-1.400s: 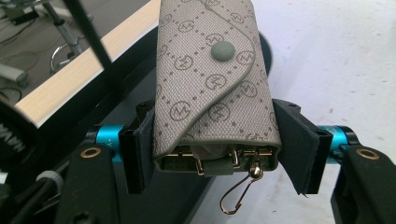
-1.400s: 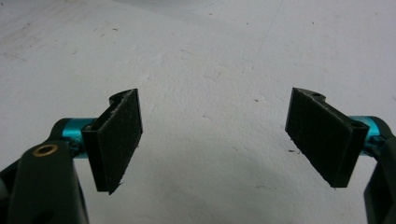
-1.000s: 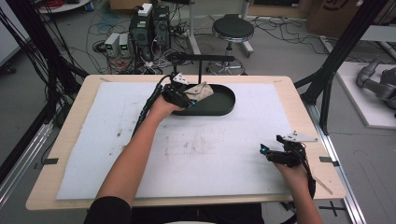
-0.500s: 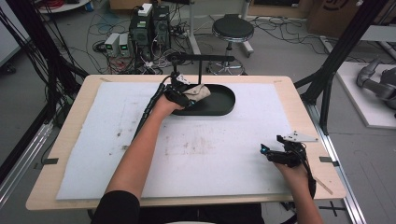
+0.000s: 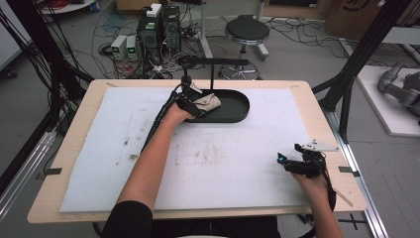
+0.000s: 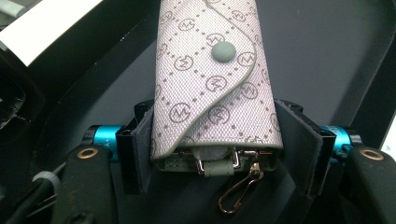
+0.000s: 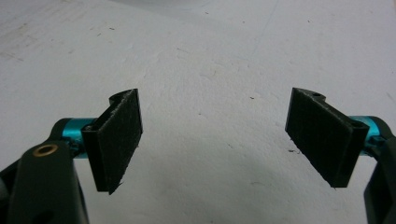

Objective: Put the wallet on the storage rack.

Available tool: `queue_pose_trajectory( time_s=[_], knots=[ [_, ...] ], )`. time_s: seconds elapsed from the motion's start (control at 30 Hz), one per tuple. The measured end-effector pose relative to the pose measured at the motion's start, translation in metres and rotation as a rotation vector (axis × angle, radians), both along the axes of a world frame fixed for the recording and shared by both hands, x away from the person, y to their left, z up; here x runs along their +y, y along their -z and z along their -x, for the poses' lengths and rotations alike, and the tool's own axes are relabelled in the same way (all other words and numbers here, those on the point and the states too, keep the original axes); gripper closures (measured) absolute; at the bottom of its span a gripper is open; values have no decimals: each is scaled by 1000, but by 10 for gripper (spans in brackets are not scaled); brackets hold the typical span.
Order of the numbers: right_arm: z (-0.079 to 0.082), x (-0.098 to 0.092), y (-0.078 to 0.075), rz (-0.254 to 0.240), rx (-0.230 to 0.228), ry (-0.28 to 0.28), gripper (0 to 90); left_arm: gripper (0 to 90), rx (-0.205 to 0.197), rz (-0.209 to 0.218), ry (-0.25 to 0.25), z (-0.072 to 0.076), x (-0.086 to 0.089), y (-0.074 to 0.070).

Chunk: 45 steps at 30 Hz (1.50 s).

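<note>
High view: your left gripper [image 5: 190, 101] has the key pouch [image 5: 208, 102] over the black tray [image 5: 236, 106], upper centre; right gripper [image 5: 297, 163] idles lower right on the counter [image 5: 99, 148]. Left gripper view: jaws clamp the pouch's clasp end, tray beneath, so release looks pending. Right gripper view: jaws wide, holding nothing.

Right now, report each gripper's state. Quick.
Left gripper: shut on the patterned key pouch, over the black tray.
Right gripper: open, holding nothing, over the white mat.
</note>
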State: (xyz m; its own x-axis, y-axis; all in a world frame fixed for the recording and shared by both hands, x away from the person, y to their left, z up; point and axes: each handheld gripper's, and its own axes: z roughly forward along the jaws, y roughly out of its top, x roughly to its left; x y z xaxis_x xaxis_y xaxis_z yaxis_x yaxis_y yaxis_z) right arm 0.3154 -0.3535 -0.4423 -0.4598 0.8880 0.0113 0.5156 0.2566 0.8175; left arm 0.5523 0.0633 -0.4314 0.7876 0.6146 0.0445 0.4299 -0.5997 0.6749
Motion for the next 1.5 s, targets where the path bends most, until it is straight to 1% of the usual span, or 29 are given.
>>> queue_pose_trajectory(
  time_s=[0.1, 0.23, 0.3, 0.43, 0.5, 0.6, 0.67, 0.73, 0.8, 0.93, 0.97, 1.0, 1.1, 1.2, 1.23, 1.27, 1.37, 1.4, 1.47, 1.5],
  knots=[
    [0, 0, 0, 2, -4, 0, 190, 321, 5, -3, -10, 0, 1, -1],
    [0, 0, 0, 3, -4, 0, 190, 305, 1, 17, -19, 1, 3, -5],
    [0, 0, 0, 2, -4, -1, 190, 302, -3, 18, -19, 2, 3, -8],
    [-1, 1, 0, 4, -5, -5, 190, 290, -11, 44, -18, 5, 3, -16],
    [-1, 1, 0, 4, -5, -7, 190, 260, -18, 52, -17, 7, 4, -21],
    [-1, 1, 0, 6, -6, -6, 190, 249, -13, 67, -4, 11, 6, -28],
    [-1, 2, 0, 2, -1, -4, 190, 249, -17, 72, 4, 16, 8, -34],
    [-2, 2, 0, 5, -3, -8, 190, 249, -31, 79, 7, 21, 11, -40],
    [-2, 4, 0, 8, -2, -12, 190, 248, -40, 102, 3, 25, 15, -48],
    [-2, 5, 0, 9, -6, -18, 190, 243, -67, 117, 7, 37, 23, -61],
    [-2, 6, -1, 6, -7, -18, 190, 243, -74, 118, 7, 40, 25, -63],
    [-3, 6, -1, 3, -4, -17, 190, 243, -90, 116, 6, 44, 27, -66],
    [-6, 7, 0, 5, 0, -21, 190, 243, -103, 139, 3, 55, 33, -71],
    [-8, 10, 0, 7, -1, -26, 190, 243, -111, 154, 13, 67, 41, -73],
    [-9, 10, 0, 5, 3, -28, 190, 242, -109, 164, 18, 71, 43, -73],
    [-10, 11, 0, 6, -1, -31, 190, 242, -109, 172, 19, 75, 46, -73],
    [-13, 16, 0, 5, 5, -36, 190, 225, -109, 192, 27, 88, 56, -70],
    [-15, 17, 0, 13, 1, -44, 190, 225, -107, 200, 26, 93, 59, -68],
    [-17, 21, 0, 13, 1, -51, 190, 221, -106, 209, 23, 101, 66, -65],
    [-18, 22, 0, 14, 2, -57, 190, 217, -99, 213, 25, 105, 70, -64]
  ],
)
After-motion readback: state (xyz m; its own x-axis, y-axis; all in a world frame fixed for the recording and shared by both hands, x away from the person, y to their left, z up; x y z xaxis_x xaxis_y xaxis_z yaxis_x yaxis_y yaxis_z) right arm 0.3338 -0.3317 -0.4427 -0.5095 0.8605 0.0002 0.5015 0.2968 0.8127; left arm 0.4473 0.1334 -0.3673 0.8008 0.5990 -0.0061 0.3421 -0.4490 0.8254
